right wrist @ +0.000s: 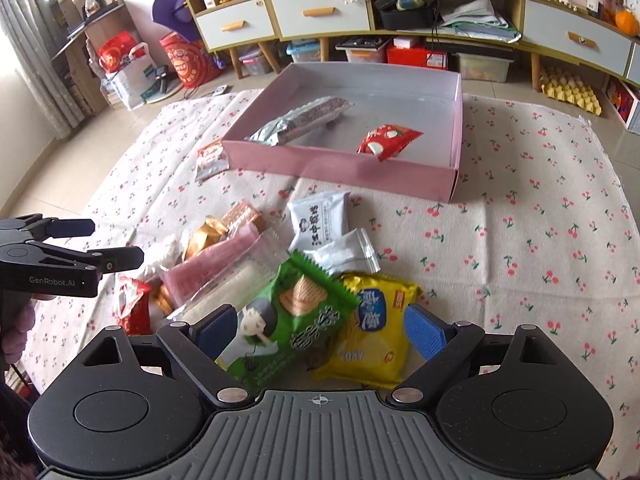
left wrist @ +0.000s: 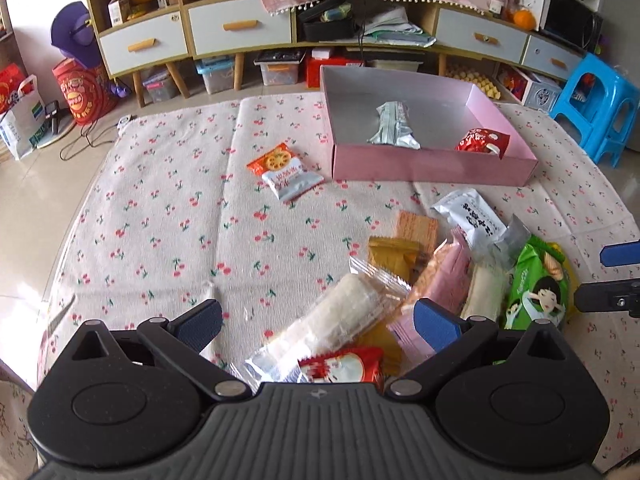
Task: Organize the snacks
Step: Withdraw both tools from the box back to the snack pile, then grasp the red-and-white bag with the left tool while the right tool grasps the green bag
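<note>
Both grippers, left gripper (left wrist: 318, 322) and right gripper (right wrist: 320, 330), tilt downward (jaws spread).

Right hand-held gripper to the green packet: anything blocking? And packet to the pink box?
Nothing visible blocks either. The green packet lies on top of the pile, already between the open right hand-held gripper fingers. Only bare cloth and the pink box low front wall lie ahead.

Snack packets (right wrist: 280, 280) lie heaped on cloth; two rest inside pink box (right wrist: 400, 168).
</note>
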{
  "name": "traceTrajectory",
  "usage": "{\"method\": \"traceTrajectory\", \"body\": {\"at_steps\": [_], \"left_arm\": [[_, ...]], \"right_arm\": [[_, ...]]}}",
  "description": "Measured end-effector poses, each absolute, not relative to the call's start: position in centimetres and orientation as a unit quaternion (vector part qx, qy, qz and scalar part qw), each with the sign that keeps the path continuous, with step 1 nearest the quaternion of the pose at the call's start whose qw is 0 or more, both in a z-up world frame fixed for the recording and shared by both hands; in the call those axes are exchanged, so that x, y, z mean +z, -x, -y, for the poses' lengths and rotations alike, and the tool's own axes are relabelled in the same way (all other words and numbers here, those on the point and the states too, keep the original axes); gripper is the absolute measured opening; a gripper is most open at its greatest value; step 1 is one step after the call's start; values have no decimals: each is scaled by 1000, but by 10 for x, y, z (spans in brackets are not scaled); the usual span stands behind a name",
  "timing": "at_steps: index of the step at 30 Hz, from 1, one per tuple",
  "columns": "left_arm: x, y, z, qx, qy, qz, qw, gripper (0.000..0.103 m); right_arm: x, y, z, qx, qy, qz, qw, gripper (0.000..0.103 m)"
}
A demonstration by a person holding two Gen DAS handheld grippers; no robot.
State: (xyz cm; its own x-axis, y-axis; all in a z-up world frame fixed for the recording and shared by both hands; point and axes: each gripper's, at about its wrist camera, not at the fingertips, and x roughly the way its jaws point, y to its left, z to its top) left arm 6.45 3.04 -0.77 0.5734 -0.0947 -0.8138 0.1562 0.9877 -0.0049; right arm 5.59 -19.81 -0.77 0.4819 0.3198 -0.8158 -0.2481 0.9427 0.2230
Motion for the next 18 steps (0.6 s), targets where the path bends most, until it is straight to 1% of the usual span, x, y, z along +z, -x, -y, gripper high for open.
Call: {"method": "traceTrajectory", "body": {"at_steps": [7, 11, 13, 18], "left_arm": [[-20, -43, -32, -42, -1, -479, 877, 102], [-22, -36, -37, -25, 31, -480, 877, 101], [-23, -33, -38, -16, 46, -479, 876, 100], [-28, -29, -32, -10, 52, -482, 874, 93]], "right_arm": [[-19, -48, 185, 151, -83, -513, 841, 92], [-22, -47, 183, 133, -107, -516, 840, 92], [-26, -48, 182, 120, -120, -519, 838, 92], [-40, -50, 182, 92, -162, -535, 824, 92]]}}
